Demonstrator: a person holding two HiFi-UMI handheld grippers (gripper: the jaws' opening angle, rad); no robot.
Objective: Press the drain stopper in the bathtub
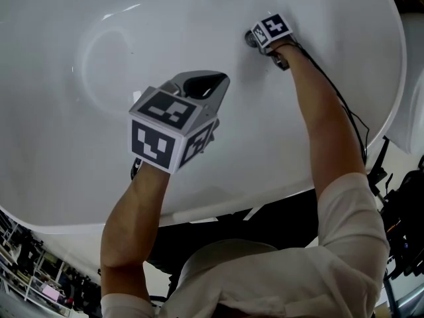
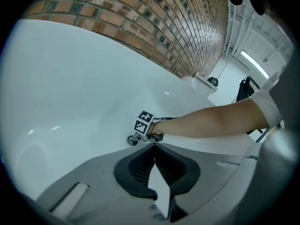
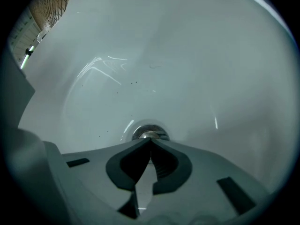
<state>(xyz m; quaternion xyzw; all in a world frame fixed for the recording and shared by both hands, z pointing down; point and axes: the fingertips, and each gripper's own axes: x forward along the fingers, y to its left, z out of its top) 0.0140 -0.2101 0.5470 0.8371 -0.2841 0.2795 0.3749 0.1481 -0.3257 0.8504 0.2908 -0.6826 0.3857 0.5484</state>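
The chrome drain stopper (image 1: pixel 250 38) sits in the floor of the white bathtub (image 1: pixel 66 151). My right gripper (image 1: pixel 256 42) reaches down to it with its jaws shut and nothing between them. In the right gripper view the joined tips (image 3: pixel 150 141) rest at the stopper (image 3: pixel 149 131), partly covering it. My left gripper (image 1: pixel 218 83) hangs higher over the middle of the tub, also shut and empty. In the left gripper view its tips (image 2: pixel 154 145) point toward the stopper (image 2: pixel 132 140) and the right gripper (image 2: pixel 139 137) beyond.
A brick wall (image 2: pixel 154 22) rises behind the tub's far rim. A black cable (image 1: pixel 344 108) trails from the right gripper along the person's forearm. Dark equipment (image 1: pixel 404 230) stands outside the tub at the right. The tub's near rim (image 1: pixel 218 207) runs below my arms.
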